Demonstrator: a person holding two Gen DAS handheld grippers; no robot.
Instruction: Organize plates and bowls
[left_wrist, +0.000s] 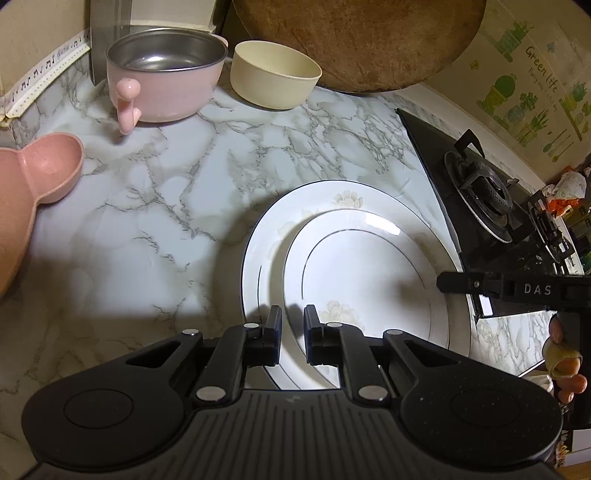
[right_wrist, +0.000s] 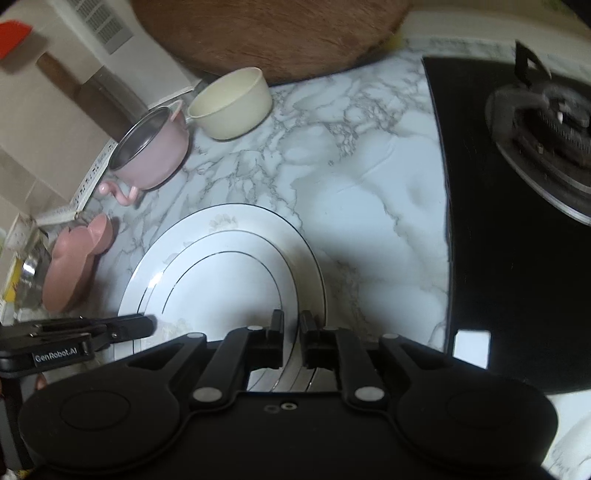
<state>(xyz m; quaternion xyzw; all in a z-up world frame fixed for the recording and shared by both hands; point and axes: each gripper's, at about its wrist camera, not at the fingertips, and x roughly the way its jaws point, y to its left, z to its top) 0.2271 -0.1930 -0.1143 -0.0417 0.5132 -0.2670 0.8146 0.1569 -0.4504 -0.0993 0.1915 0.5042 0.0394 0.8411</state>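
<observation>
At the lower middle of both frames, the small plate (left_wrist: 369, 273) is lying inside the large plate (left_wrist: 266, 236) on the marble surface (left_wrist: 166, 206). The left hand-held gripper (left_wrist: 292, 317) and the right hand-held gripper (right_wrist: 291, 321) are each straddling a plate rim, jaws slightly apart; whether they are pinching, I cannot tell. Stacking plates seems in hand; next, probably the bowls at the upper left, the pink pot-bowl (left_wrist: 166, 85) and the cream bowl (left_wrist: 275, 74).

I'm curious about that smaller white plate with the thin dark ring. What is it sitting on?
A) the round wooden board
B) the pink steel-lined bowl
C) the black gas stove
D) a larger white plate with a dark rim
D: the smaller white plate with the thin dark ring lies inside a larger white plate with a dark rim, which rests on the marble counter beside the black gas stove.
</observation>
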